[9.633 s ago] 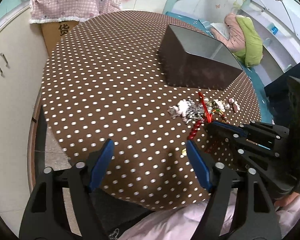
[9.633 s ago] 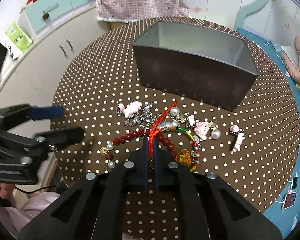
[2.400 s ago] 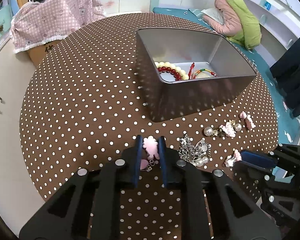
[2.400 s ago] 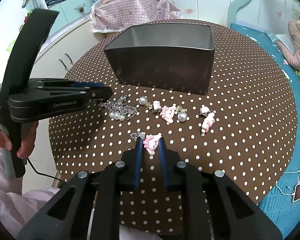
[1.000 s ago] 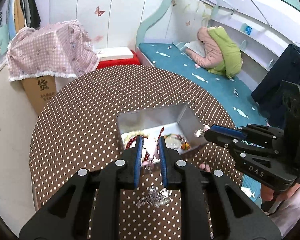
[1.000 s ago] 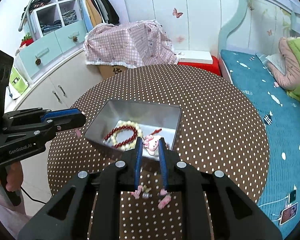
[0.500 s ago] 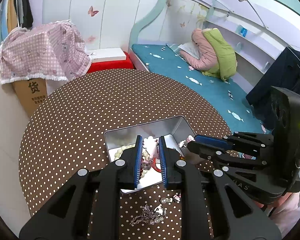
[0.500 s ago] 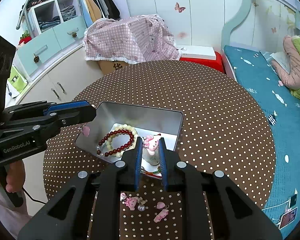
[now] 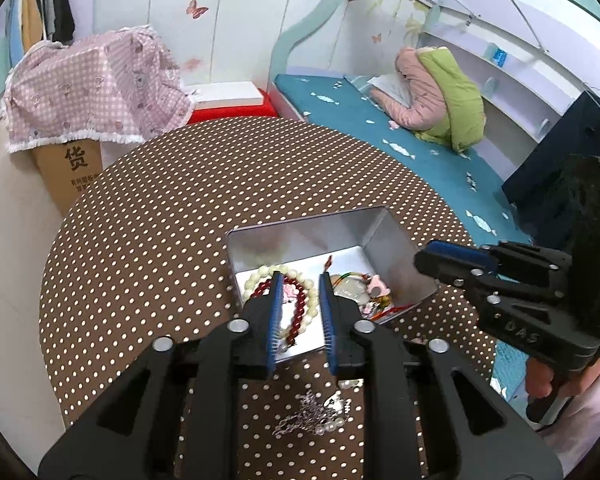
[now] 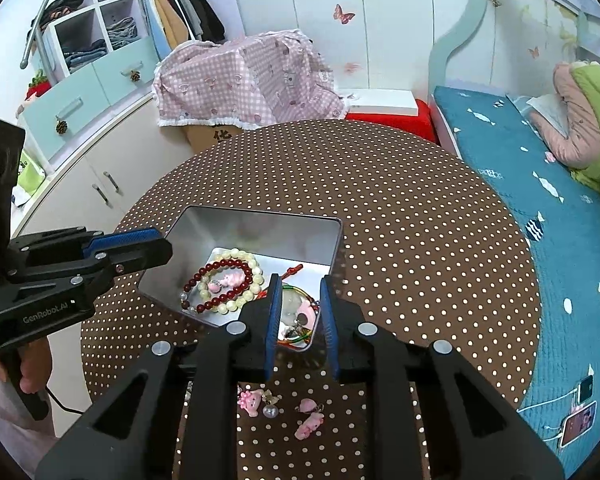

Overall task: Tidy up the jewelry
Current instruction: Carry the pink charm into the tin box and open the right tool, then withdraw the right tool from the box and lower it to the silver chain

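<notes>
Half a second earlier each pair of fingers pinched a pink charm over the tin (image 10: 256, 220); at this moment both the left gripper (image 9: 300, 316) and the right gripper (image 10: 299, 318) stood parted and empty. I took that to mean both charms had been dropped in.

Seen from the right wrist, one charm (image 10: 230, 280) lay inside the bead bracelets (image 10: 220, 280), ahead and left of my right fingers (image 10: 273, 312), and the other charm (image 10: 304, 314) showed straight between them on the corded bracelet (image 10: 296, 334). So four pieces were in the tin, and the job was partly done.

Still on the table (image 10: 420, 240), below and behind the right fingers, lay the loose pink charms (image 10: 278, 406). Under the left fingers (image 9: 274, 320) lay the silver chain (image 9: 312, 416).

Much was masked. The gripper bodies covered the near rim of the tin and part of the table, so I couldn't count what remained. The chain looked tangled with pearls, though the fisheye blur left me unsure whether it was one piece or several.
</notes>
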